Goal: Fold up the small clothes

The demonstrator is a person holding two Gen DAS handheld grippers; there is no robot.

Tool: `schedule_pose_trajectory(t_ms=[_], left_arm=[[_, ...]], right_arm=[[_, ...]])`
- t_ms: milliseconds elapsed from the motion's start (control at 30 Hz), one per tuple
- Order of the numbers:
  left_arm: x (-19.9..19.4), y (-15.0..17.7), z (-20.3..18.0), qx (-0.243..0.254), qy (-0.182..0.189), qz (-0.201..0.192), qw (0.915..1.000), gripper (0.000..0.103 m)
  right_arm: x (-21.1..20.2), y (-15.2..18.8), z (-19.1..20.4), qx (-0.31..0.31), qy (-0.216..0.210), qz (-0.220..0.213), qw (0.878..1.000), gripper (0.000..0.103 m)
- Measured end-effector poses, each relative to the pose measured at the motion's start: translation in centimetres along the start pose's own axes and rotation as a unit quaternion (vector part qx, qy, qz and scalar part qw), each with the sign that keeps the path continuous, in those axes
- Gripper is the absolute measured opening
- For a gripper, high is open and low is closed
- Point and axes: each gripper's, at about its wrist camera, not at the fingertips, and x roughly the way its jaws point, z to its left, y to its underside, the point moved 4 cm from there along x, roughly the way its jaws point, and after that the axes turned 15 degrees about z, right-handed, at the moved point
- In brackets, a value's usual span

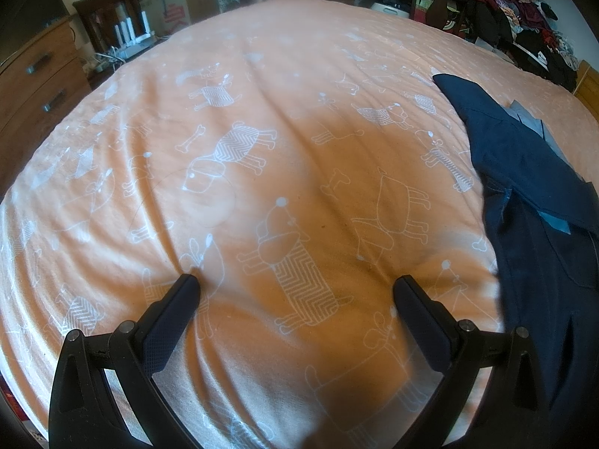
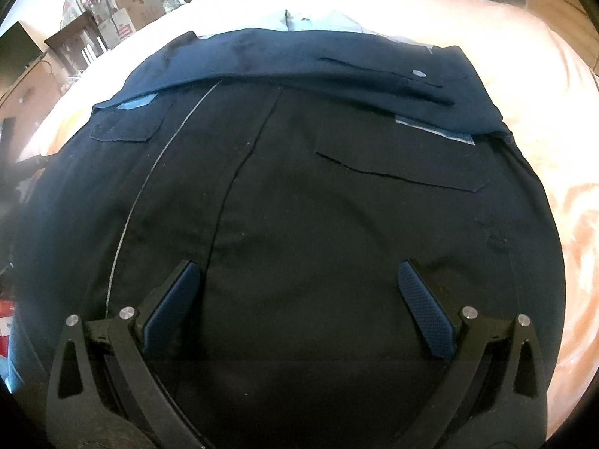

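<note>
Orange bedspread printed with white dogs and bones, spread over a wide bed; cluttered room beyond, with a wooden dresser at 10 o'clock and a heap of clothes at 1 o'clock in the left wrist view.

Dark navy shirt laid flat, filling almost all of the right wrist view. Sleeve already folded crosswise over the upper body, cuff button showing toward 1 o'clock; pale collar peeking out at 12. Long axis running 6 to 12 from the right gripper, button placket slightly left of centre.

From the left gripper, same shirt off at 3 o'clock, stretching from 1 to 5 along the frame edge, just beside the right-hand finger but not between the two.

Right hand judged nearer: poised directly over the lower body panel, fingers spread wide, nothing held, aimed toward the collar. Whether touching the cloth, cannot tell.

Left jaws likewise wide apart and empty, low over bare bedspread, pointing up the bed, tips seemingly at or near the fabric.

Likely next: take the hem and carry it toward 12.
</note>
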Motion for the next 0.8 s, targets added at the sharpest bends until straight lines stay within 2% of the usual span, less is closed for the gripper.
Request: schedule_pose_trajectory(t_ms=[300,533,800], left_arm=[[0.0,0.0,0.0,0.0,0.0,0.0,1.0,0.103],[0.0,0.0,0.0,0.0,0.0,0.0,1.0,0.103],[0.0,0.0,0.0,0.0,0.0,0.0,1.0,0.103]], right_arm=[[0.4,-0.9,0.4,0.011,0.012,0.028,0.999,0.103],[0.3,-0.9,0.4,0.011,-0.001,-0.006,1.0,0.103],[0.7,-1.1,0.4,0.018,-0.013,-0.014,1.0,0.103]])
